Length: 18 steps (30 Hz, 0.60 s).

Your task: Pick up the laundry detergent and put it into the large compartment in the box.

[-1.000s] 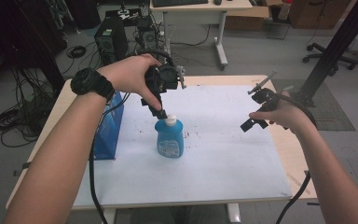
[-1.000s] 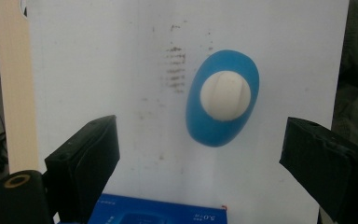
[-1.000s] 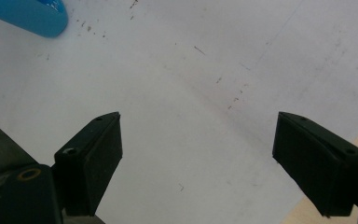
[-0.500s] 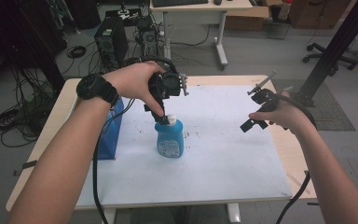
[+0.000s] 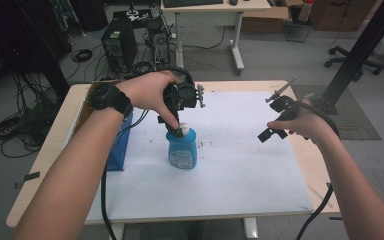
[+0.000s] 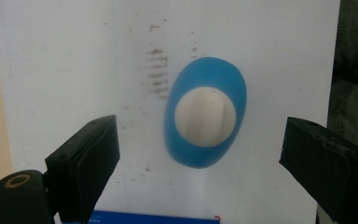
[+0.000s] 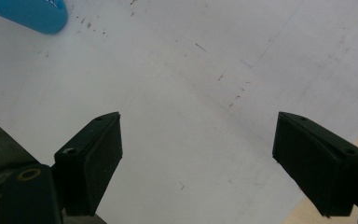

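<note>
The left claw (image 6: 200, 154) hangs straight above the blue bottle (image 6: 206, 119), its jaws spread wide, one on each side of the white cap (image 6: 205, 116) and well clear of it; it holds nothing and touches nothing. Directly beneath it the bottle stands upright on the white surface (image 6: 60, 70), its oval shoulders ringing the round cap.

The bottle looks like smooth moulded plastic, probably light to middling depending on its fill, stiff at the cap and neck but likely to give at the flat sides. The glossy skin may slip under hard pads. The best hold is likely the cap or the neck just under it, where the claw's spread already fits.

In the high view the left claw (image 5: 180, 127) sits at the bottle top (image 5: 182, 147), with a blue box (image 5: 119, 147) off to its left. The right claw (image 5: 272, 131), also wide open and empty, hovers well to the right over bare surface.
</note>
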Available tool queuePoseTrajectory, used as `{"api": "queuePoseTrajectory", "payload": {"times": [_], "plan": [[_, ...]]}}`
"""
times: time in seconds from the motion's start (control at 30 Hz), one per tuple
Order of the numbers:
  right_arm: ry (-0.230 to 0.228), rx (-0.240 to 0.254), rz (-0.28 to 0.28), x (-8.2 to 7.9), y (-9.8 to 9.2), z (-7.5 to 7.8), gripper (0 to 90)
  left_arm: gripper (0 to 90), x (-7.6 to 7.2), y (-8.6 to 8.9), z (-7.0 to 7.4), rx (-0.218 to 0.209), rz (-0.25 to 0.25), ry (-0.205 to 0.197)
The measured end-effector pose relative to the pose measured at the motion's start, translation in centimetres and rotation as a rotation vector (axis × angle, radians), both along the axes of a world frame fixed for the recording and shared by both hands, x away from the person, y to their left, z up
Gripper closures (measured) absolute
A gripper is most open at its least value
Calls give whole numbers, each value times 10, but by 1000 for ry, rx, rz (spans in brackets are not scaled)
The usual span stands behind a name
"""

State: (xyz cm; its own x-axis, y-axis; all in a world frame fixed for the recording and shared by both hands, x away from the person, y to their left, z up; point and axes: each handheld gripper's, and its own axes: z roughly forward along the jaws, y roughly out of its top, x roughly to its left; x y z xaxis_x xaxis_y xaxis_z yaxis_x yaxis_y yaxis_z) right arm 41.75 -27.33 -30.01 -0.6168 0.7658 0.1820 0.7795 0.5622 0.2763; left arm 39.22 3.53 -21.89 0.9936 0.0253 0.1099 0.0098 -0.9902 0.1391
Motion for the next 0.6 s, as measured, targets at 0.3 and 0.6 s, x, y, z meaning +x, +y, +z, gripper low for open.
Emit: {"api": "queuePoseTrajectory", "payload": {"times": [0.3, 0.6], "plan": [[0, 1, -2, 0, -3, 0, 160, 122, 1, -4, -3, 8, -4, 5], [2, 0, 2, 0, -3, -1, 159, 123, 1, -6, -5, 14, -4, 11]]}}
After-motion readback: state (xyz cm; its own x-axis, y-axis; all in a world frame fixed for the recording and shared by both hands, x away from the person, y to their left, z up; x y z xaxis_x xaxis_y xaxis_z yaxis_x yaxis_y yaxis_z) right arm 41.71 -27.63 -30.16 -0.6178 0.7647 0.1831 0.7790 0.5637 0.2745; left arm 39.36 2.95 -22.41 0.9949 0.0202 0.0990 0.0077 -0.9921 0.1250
